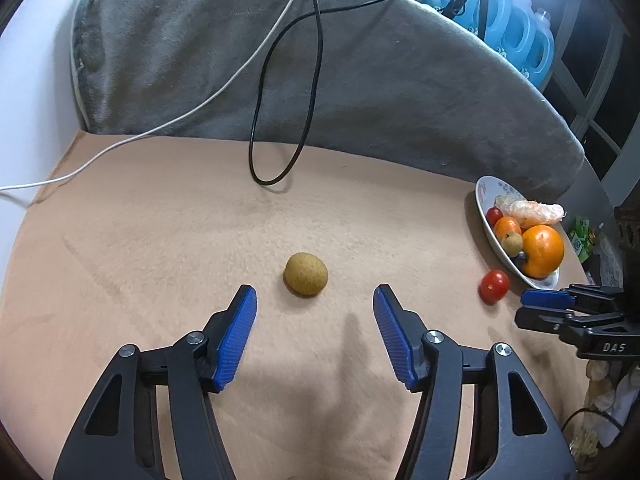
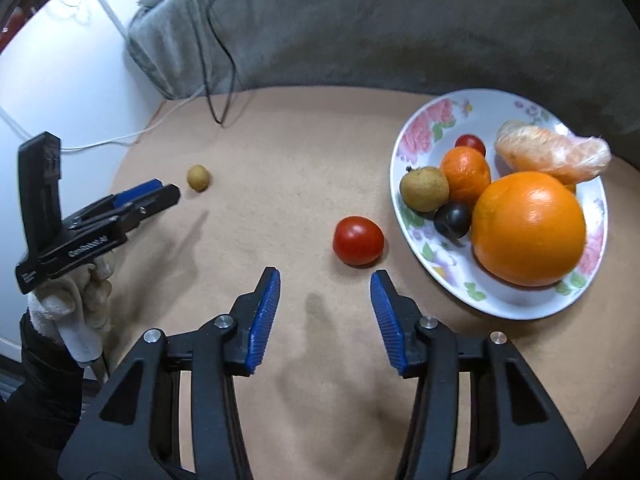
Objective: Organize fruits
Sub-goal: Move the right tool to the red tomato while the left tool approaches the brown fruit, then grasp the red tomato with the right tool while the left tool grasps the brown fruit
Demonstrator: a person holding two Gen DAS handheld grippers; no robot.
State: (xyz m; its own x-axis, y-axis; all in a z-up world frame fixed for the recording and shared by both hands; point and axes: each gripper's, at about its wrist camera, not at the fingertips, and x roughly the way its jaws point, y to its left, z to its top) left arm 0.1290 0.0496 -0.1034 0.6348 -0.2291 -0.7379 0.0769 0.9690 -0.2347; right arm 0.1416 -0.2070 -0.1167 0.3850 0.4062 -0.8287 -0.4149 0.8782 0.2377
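A small tan round fruit (image 1: 306, 279) lies on the beige table, just ahead of my open left gripper (image 1: 315, 294); it also shows in the right wrist view (image 2: 198, 177). A red tomato (image 2: 358, 240) lies on the table just ahead of my open right gripper (image 2: 325, 274), beside a floral plate (image 2: 424, 120). The plate holds a large orange (image 2: 528, 228), a small orange (image 2: 466, 174), a tan fruit (image 2: 424, 189), a dark plum (image 2: 452, 219), a small tomato (image 2: 471, 143) and peeled orange segments (image 2: 552, 152). Both grippers are empty.
A grey cushioned backrest (image 1: 280, 60) curves behind the table, with a black cable (image 1: 316, 60) and a white cable (image 1: 168, 124) hanging onto it. Blue bottles (image 1: 520, 28) stand behind at the right. The plate (image 1: 486, 190) sits near the table's right edge.
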